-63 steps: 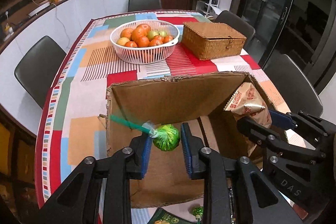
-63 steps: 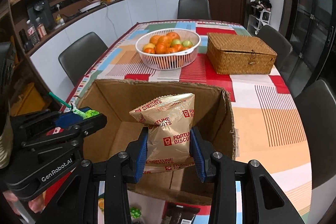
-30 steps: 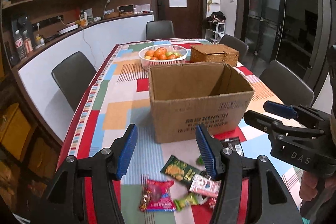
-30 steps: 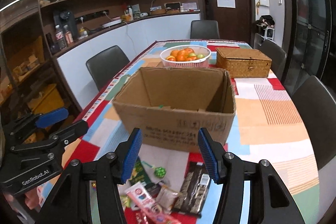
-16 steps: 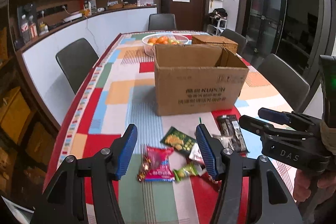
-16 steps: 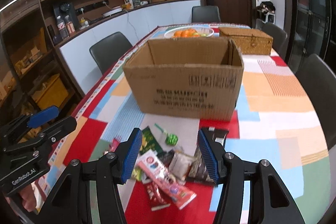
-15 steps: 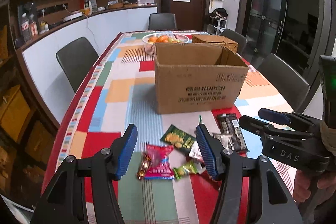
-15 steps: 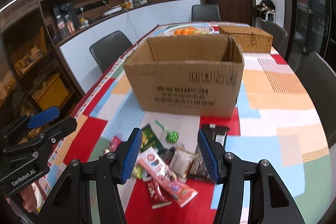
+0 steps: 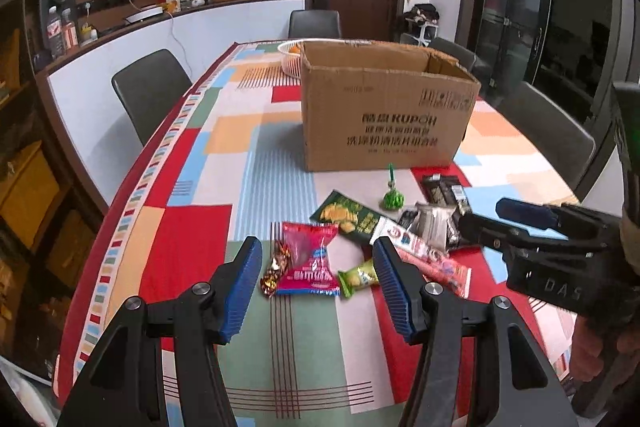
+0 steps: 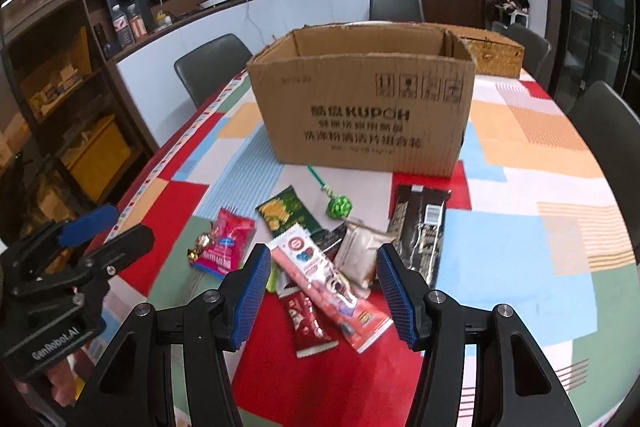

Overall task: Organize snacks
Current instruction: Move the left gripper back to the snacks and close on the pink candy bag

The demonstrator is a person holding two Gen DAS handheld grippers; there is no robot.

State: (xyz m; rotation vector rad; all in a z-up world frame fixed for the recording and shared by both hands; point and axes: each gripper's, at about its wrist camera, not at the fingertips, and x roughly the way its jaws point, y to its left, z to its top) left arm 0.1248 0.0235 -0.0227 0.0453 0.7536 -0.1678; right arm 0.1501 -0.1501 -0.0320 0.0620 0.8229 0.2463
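Left wrist view: left gripper [image 9: 316,281] jaws apart, holding nothing, over pink packet [image 9: 307,259] | right gripper [image 10: 320,283] also gaping, empty, above snack pile [image 10: 320,259] near table's [image 10: 540,247] front edge | cardboard box [image 10: 364,111] mid-table, contents probably hidden

The cardboard box [image 10: 362,107] is showing "KUPOH"; the right gripper [image 9: 532,223] is reading "DAS", the left gripper [image 10: 86,235] "GenRobot.AI"
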